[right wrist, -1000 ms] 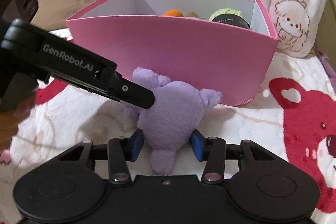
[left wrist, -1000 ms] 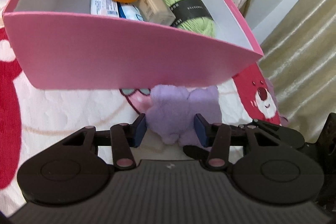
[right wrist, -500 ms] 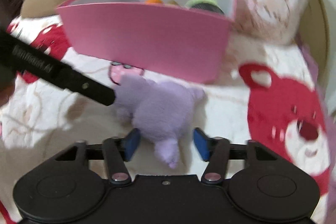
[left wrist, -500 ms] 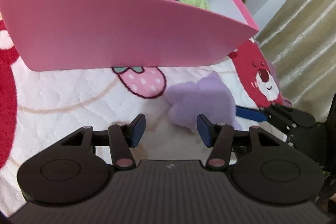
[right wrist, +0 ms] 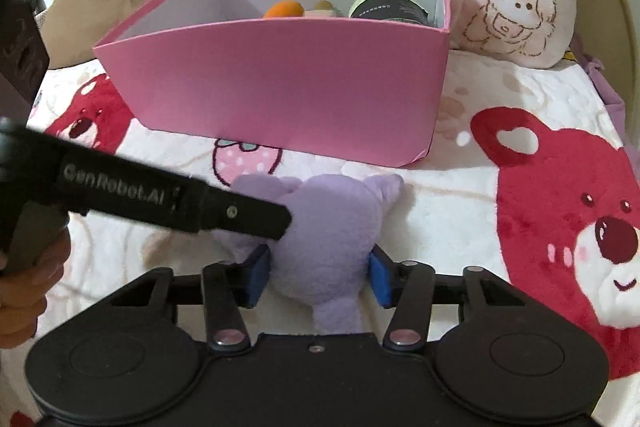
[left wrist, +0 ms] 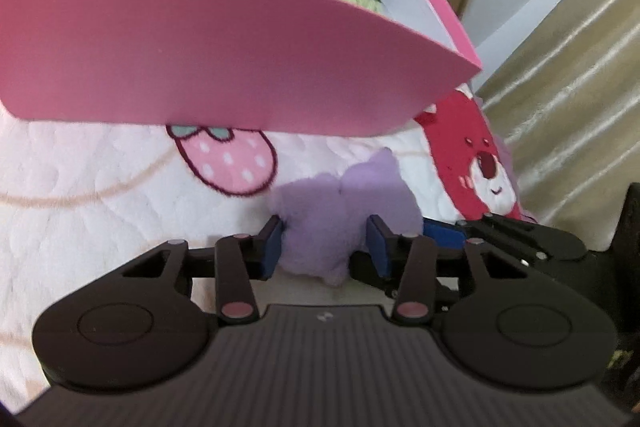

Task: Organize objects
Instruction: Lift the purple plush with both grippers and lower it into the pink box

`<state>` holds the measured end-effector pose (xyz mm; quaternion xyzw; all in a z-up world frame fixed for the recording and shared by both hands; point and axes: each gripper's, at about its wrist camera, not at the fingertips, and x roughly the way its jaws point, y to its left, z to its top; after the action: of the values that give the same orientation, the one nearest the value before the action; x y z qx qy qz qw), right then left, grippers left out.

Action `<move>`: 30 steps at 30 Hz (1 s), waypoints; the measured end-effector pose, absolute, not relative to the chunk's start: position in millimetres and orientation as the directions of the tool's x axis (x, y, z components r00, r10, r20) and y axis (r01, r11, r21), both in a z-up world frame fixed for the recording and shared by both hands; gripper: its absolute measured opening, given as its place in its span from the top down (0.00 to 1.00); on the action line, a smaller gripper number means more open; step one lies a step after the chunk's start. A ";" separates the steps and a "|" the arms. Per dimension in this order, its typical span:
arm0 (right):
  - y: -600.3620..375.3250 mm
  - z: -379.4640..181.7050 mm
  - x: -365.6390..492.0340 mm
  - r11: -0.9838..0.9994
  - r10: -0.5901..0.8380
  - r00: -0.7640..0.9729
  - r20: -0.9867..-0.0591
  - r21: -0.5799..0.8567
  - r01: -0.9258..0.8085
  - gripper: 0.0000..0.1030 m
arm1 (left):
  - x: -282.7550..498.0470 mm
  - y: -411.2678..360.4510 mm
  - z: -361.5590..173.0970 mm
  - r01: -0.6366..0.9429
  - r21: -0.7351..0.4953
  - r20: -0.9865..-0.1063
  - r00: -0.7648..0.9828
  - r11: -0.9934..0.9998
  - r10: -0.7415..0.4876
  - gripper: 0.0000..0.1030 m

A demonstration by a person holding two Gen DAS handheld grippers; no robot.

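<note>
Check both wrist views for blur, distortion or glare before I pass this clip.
Left wrist view: fisheye bows the pink box front wall into a curve; the purple plush looks soft and slightly smeared. Right wrist view: sharper, plush fur readable, edges bent by the lens. No harsh glare in either.
</note>
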<state>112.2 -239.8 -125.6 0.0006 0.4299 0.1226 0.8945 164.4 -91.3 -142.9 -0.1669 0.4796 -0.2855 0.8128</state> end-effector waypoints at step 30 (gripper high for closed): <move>-191.3 55.3 35.8 0.962 0.204 0.794 -0.573 -0.034 -0.271 0.46 | 86.7 -51.8 67.6 0.436 -0.409 -0.586 0.549 0.802 -0.597 0.58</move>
<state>35.8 -191.3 55.3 -0.0571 0.2956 0.1255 0.9453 86.7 -51.8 67.6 -0.1081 0.3718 -0.2955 0.8733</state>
